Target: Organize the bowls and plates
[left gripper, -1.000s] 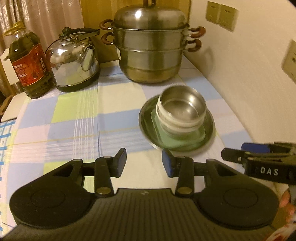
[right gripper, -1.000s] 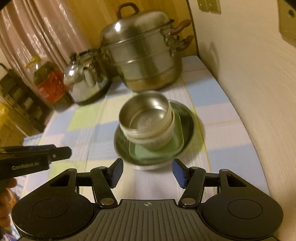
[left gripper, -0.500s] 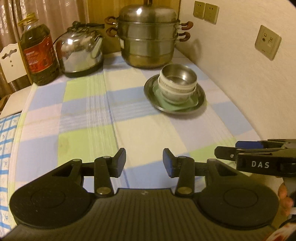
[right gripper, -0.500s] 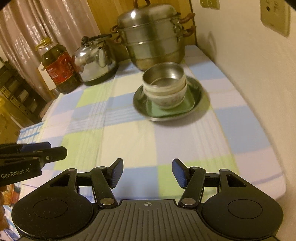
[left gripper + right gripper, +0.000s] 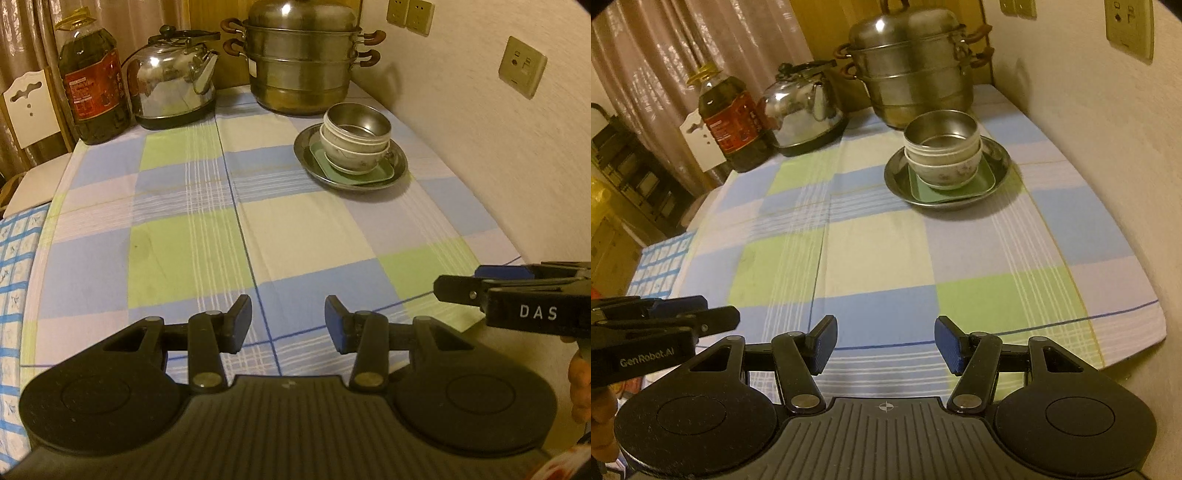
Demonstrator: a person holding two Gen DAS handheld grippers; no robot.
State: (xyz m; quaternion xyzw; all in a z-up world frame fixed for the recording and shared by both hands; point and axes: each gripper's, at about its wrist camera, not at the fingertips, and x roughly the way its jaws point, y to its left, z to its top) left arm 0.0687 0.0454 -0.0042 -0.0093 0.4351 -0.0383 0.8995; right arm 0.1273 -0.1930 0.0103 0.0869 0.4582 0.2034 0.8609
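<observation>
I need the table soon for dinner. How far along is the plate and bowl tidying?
It looks essentially done: the metal bowl sits nested in the white bowls, on the green square plate, inside the round metal plate, one stack near the steamer pot. Nothing is in hand: the left gripper and right gripper are open, empty, over bare tablecloth. No loose dishes show.

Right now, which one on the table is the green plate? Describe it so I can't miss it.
Find the tall steamer pot at the far end; just before it sits a round metal dish. The green plate lies in that dish under the stacked bowls, the only square, coloured piece.
</observation>
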